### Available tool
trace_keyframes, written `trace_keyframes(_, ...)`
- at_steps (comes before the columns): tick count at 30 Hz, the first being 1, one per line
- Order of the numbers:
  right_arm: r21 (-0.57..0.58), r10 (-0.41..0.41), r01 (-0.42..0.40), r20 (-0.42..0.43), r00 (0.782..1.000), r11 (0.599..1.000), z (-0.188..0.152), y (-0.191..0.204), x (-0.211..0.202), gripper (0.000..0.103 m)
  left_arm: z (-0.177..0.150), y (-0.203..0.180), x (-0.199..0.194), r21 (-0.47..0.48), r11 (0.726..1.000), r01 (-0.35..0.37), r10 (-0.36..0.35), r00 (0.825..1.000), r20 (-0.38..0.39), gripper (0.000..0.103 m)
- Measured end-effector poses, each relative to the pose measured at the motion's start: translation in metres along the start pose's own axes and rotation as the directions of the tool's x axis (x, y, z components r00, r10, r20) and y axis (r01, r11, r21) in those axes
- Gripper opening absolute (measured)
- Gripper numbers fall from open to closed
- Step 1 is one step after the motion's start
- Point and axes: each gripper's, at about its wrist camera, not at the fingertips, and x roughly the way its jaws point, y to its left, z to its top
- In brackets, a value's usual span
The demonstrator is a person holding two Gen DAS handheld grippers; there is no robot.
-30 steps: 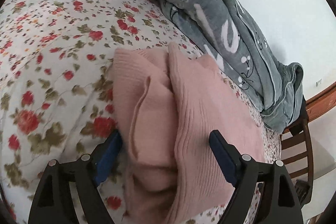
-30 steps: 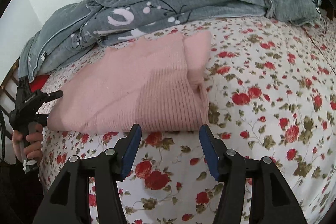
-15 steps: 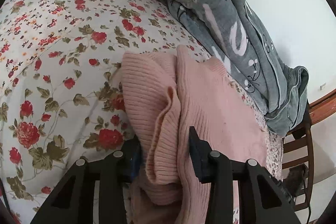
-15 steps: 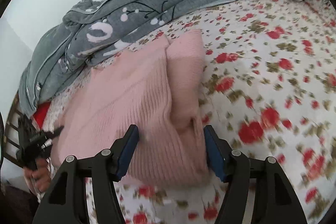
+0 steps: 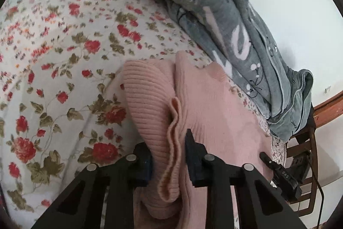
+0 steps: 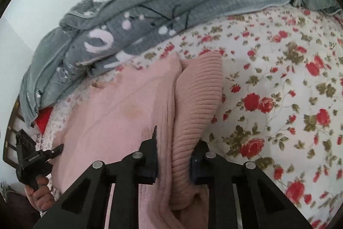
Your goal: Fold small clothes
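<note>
The left gripper (image 5: 168, 156) is pinched narrow on a ribbed fold of the pink knit sweater (image 5: 214, 121), the fabric bunched up between its two fingers. The right gripper (image 6: 174, 156) is closed the same way on another ribbed edge of that sweater (image 6: 120, 113), a thick roll of knit squeezed between its pads. The sweater lies folded on the floral bedsheet (image 5: 64, 78), its far end just beside a rumpled grey blanket (image 5: 225, 14) heaped along the white wall (image 5: 300, 14). From the right wrist view the person's left hand (image 6: 39, 194) shows low at the edge, wrapped round a gripper handle. A wooden chair (image 5: 304, 151) stands past the bed's edge; a dark smudge on the sweater may be a stain, though the view is too blurred to tell.
</note>
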Motion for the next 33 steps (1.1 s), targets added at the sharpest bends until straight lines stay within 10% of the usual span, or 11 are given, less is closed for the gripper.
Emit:
trace_keyframes(24, -0.136, 0.007, -0.004, 0.021, 1.0, 0.991, -0.137, 0.039, -0.122, 0.021, -0.112, 0.022, -0.109, 0.067, 0.998, -0.001, 0.003, 1.0, -0.03, 0.023)
trace_keyframes(33, -0.183, -0.158, 0.167, 0.066, 0.985, 0.969, -0.147, 0.021, -0.111, 0.046, -0.113, 0.034, -0.091, 0.102, 0.995, -0.014, 0.015, 1.0, -0.006, 0.055)
